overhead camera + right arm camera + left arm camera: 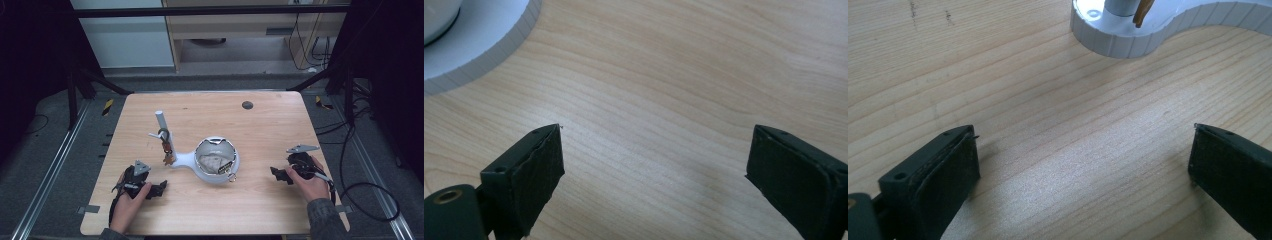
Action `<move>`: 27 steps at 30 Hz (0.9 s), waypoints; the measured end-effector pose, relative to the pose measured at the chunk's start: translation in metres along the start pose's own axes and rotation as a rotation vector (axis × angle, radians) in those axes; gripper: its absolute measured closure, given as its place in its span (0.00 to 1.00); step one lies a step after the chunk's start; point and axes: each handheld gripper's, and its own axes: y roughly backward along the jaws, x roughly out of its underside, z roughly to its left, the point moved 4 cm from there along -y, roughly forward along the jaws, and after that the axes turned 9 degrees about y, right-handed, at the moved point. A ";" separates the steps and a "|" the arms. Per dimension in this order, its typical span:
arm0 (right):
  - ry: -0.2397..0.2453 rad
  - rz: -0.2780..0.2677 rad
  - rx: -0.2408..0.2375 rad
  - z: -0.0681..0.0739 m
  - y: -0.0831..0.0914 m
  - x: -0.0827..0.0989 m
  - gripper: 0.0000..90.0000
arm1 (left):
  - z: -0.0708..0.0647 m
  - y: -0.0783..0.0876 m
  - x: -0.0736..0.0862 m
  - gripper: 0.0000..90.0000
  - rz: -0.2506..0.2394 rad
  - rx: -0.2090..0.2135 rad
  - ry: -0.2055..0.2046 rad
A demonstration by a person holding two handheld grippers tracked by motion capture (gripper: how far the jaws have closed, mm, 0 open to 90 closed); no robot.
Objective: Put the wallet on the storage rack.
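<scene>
No readable text, label, brand, number or sign is showing anywhere on the things in these views.

Wooden worktop [270,130], pale grain, rounded corners. Small dark round disc [247,105] on its far edge, right of centre. Grey floor around it, with metal rails [55,165] running along the left and right sides. Black-and-yellow tape marks [107,106] on the floor near both far corners. Black cables [367,195] looped on the floor at right. Light wooden cabinet [240,35] at the far side.
</scene>
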 end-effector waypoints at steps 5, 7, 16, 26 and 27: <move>0.001 0.010 -0.002 0.004 -0.006 0.004 0.08 | 0.000 0.000 0.000 0.00 0.000 0.000 0.000; -0.002 0.013 -0.002 0.005 -0.009 0.006 0.08 | 0.000 0.000 0.000 0.00 0.000 0.000 0.000; -0.038 -0.004 0.027 0.003 -0.019 0.008 0.06 | 0.000 0.000 0.000 0.00 0.000 0.000 0.000; -0.048 0.004 0.061 0.003 -0.028 0.011 0.04 | 0.000 0.000 0.000 0.00 0.002 0.000 -0.001; -0.044 0.004 0.063 0.003 -0.028 0.011 0.04 | 0.000 0.000 0.000 0.00 0.002 0.000 -0.001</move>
